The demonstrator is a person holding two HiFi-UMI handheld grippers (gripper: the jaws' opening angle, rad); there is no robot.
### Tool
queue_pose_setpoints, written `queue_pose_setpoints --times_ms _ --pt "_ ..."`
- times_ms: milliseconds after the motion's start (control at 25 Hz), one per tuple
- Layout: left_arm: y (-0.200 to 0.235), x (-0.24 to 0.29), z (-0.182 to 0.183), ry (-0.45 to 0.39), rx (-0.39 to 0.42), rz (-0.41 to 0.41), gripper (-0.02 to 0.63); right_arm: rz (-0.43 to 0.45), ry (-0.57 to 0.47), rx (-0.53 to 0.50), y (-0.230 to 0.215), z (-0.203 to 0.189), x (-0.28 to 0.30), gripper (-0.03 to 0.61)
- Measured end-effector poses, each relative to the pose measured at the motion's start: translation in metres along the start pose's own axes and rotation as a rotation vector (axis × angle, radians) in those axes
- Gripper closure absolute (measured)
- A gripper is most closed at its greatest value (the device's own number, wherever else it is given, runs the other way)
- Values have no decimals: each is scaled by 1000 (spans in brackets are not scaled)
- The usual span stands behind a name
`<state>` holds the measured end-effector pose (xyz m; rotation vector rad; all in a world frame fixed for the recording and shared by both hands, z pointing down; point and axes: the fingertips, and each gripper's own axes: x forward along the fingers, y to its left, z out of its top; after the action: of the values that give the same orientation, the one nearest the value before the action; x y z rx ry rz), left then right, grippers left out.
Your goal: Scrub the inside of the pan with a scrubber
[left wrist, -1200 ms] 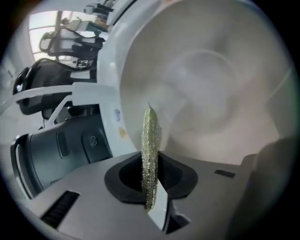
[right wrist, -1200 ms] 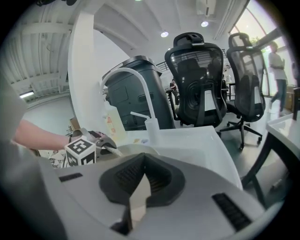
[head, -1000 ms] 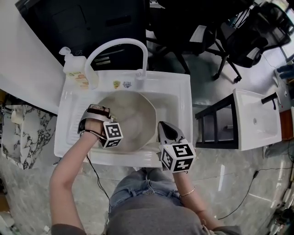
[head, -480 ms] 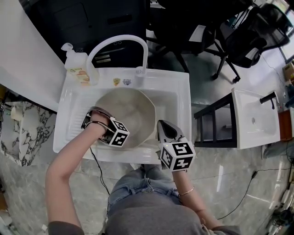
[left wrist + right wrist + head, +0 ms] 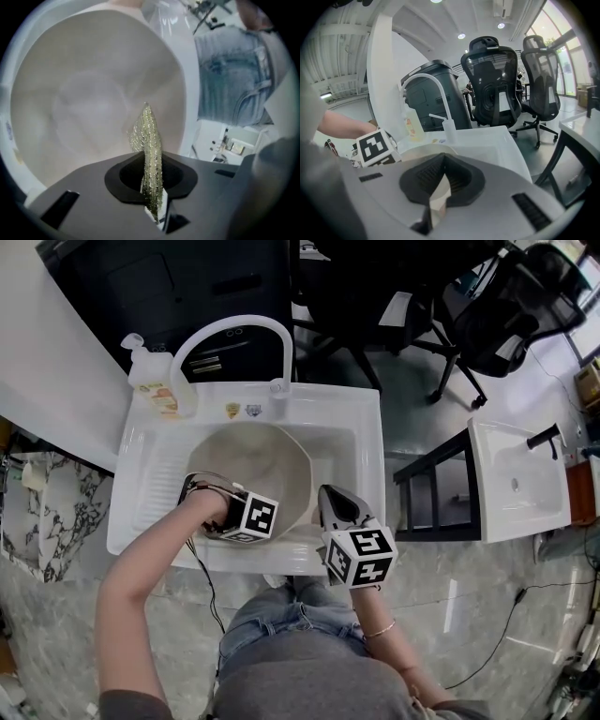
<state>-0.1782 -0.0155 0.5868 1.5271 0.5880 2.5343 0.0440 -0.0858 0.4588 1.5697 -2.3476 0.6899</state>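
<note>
**Scrubbing stroke, near side of the pan.** The pan, pale and round, lies in the white sink, with the tap arching over the pan's far rim and a soap bottle beyond the pan's far-left side.

My left gripper is inside the pan. Its jaws are pressed together on the scrubber, a glittery green-gold mesh that stands up between them as a thin folded blade. Its free end reaches toward the pan's floor; I cannot tell whether it touches.

What has changed: a second ago this gripper sat over the pan's left wall. Half a second ago it was lower on that wall. Its marker cube is now at the pan's near rim, shifted toward the pan's right. I read this as one sweep along the pan's near-left inner wall, so scrubbing is under way rather than starting.

My right gripper has stayed at the pan's near-right rim, its own cube just outside the pan. Its jaws are closed on a pale wedge that I take to be the pan's edge, which would steady the pan against the stroke.

The pan's centre and far wall look smooth and bare. I judge them still to be covered, so the next pass should carry the scrubber away from the near rim toward the pan's middle. The main risk is the mesh folding flat and skating without pressure.
</note>
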Motion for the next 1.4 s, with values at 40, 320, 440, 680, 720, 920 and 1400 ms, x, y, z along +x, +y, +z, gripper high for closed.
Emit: queue_pose_setpoints --times_ms 40,320,440,680,720,920,1400 --pt "-7 -3 13 -75 -9 -59 551 1 1 -1 0 0 0 568" --pt "-15 -40 76 -465 -104 -310 551 -9 8 5 -10 0 -2 568" --pt "-9 -56 95 -635 -167 -385 549 -8 15 7 -12 0 0 568" --pt "8 -94 121 -980 -294 -506 549 1 21 4 -15 2 7 568" --pt "11 -99 124 -1029 -315 -523 549 3 23 3 -15 3 9 568" --pt "27 -124 133 -1244 -401 -587 549 11 26 -5 -17 9 19 568" --pt "104 -160 104 -1873 -940 -646 546 26 50 -23 -18 13 38 568"
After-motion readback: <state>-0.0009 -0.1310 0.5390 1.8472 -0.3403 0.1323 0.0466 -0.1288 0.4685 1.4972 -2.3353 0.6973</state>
